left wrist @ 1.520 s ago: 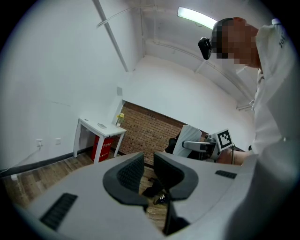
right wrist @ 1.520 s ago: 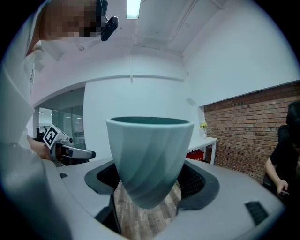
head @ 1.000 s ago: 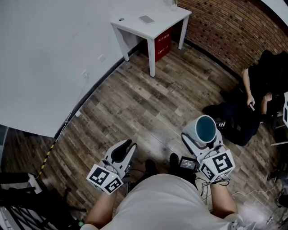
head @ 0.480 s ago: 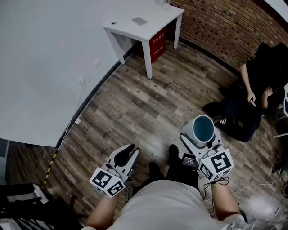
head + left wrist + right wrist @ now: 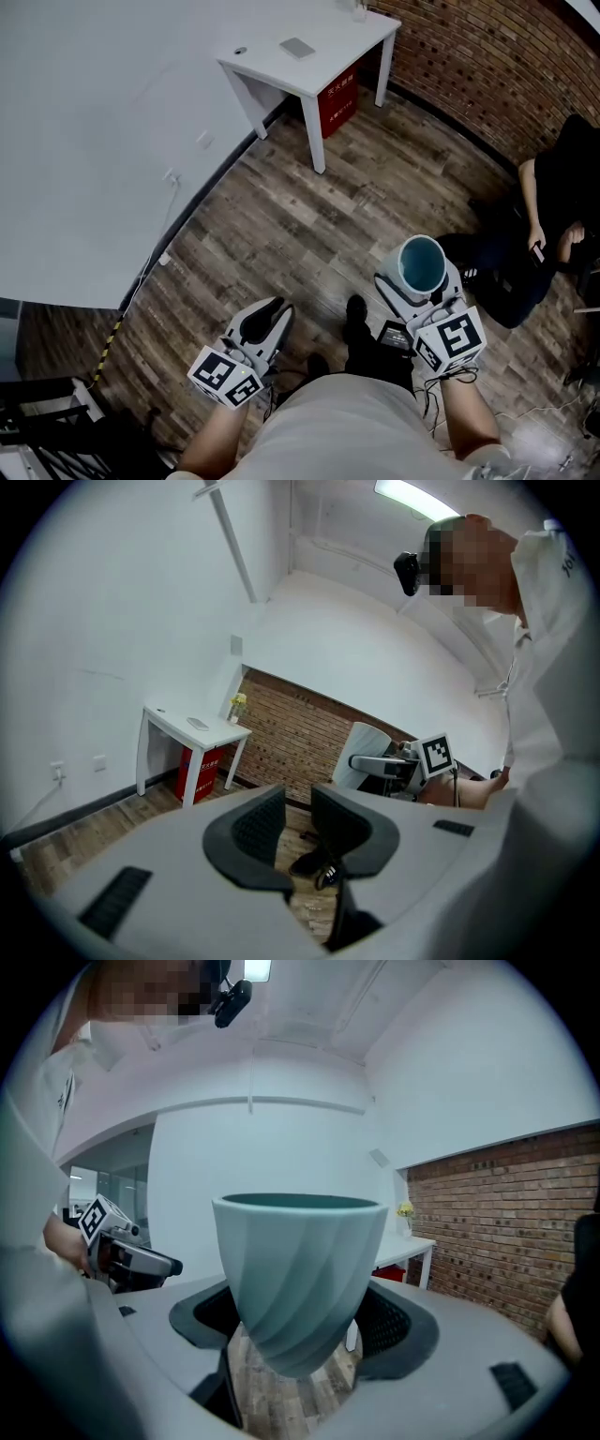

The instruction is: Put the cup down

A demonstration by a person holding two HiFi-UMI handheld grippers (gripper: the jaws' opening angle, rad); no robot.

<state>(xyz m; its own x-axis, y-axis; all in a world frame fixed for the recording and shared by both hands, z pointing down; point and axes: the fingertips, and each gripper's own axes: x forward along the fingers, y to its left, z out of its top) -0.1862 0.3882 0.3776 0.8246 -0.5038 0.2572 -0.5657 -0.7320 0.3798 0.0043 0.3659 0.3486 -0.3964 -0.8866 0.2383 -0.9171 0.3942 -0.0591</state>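
A pale teal ribbed cup stands upright between the jaws of my right gripper, which is shut on its lower half. In the head view the cup shows its dark teal inside, held in the air over the wooden floor by the right gripper. My left gripper hangs at the lower left, holding nothing. In the left gripper view its dark pads stand almost together on the left gripper, with only a thin slit between them.
A white table stands at the far wall with a small grey flat thing on it and a red box under it. A brick wall runs along the back right. A person in black sits at the right. My shoe shows between the grippers.
The head view has swung a little, so the table and the seated person have shifted in the picture. Both grippers keep about the same places, and the cup stays in the right one.
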